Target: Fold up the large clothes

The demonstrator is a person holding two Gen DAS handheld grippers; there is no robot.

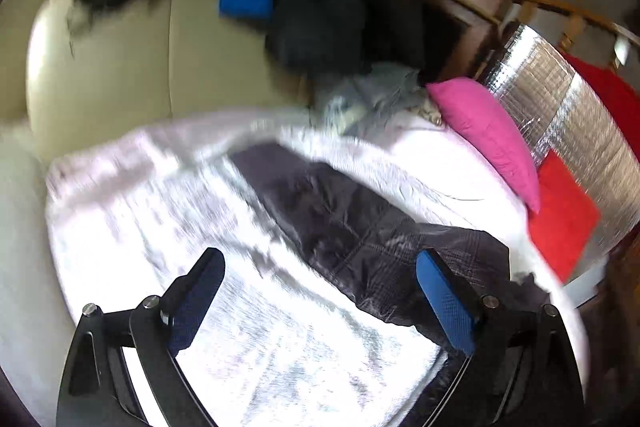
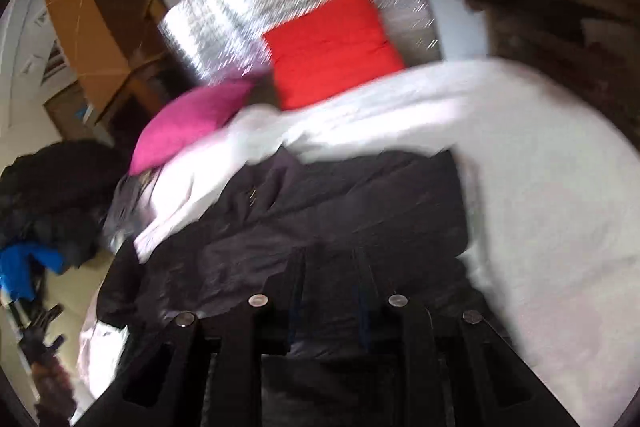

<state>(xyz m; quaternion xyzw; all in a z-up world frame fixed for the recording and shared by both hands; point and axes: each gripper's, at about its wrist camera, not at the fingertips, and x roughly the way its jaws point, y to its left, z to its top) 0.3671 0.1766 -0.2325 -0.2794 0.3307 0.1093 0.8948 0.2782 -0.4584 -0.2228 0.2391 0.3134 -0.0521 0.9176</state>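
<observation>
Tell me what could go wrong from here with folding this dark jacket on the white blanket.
1. The right hand-held gripper alone pinches the dark quilted jacket; the open left hand-held gripper holds nothing, so the fold may sag unevenly.
2. The fluffy white blanket underneath could get caught in the next grab.
3. The pink cushion and red cushion crowd the far edge.

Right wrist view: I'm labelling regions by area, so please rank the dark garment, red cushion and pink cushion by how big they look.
1. dark garment, by far the largest, though it lies nearest the camera.
2. red cushion.
3. pink cushion, close to the red one; fisheye and blur make this pair unsure.
</observation>
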